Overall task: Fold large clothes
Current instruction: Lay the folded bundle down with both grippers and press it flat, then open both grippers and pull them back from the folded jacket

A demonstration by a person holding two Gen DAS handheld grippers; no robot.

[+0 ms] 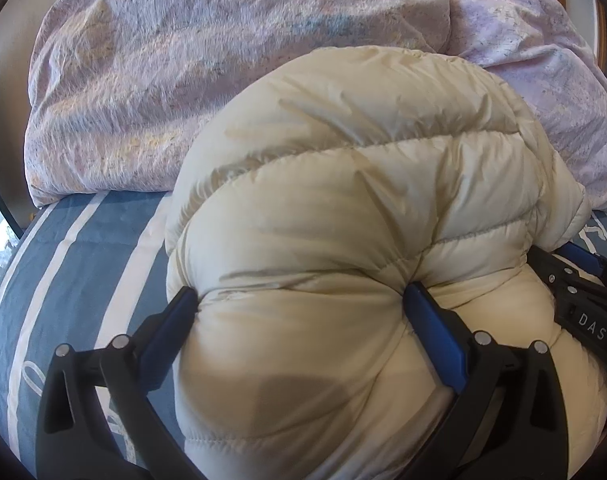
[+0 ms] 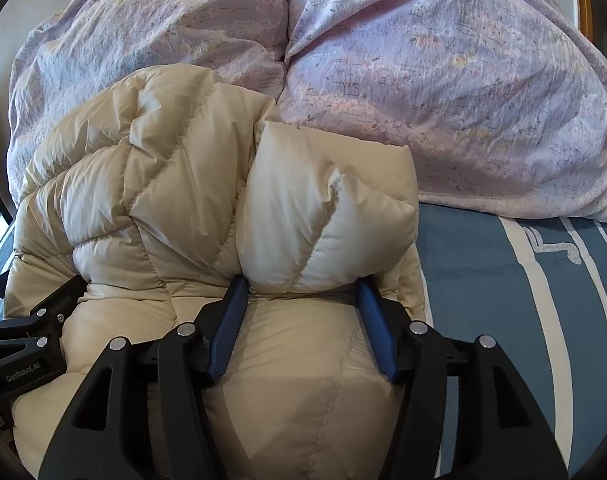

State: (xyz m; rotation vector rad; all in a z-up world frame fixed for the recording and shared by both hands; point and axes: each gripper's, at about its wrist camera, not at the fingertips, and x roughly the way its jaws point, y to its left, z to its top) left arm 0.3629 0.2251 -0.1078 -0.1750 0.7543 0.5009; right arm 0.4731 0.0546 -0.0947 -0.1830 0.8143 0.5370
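From the left wrist, the left gripper (image 1: 301, 300) clamps a bulging roll of the cream puffer jacket (image 1: 343, 184) lying ahead on the striped bedsheet (image 1: 75, 248); from the right wrist, the right gripper (image 2: 301, 294) pinches its neighbouring fold (image 2: 323, 216).
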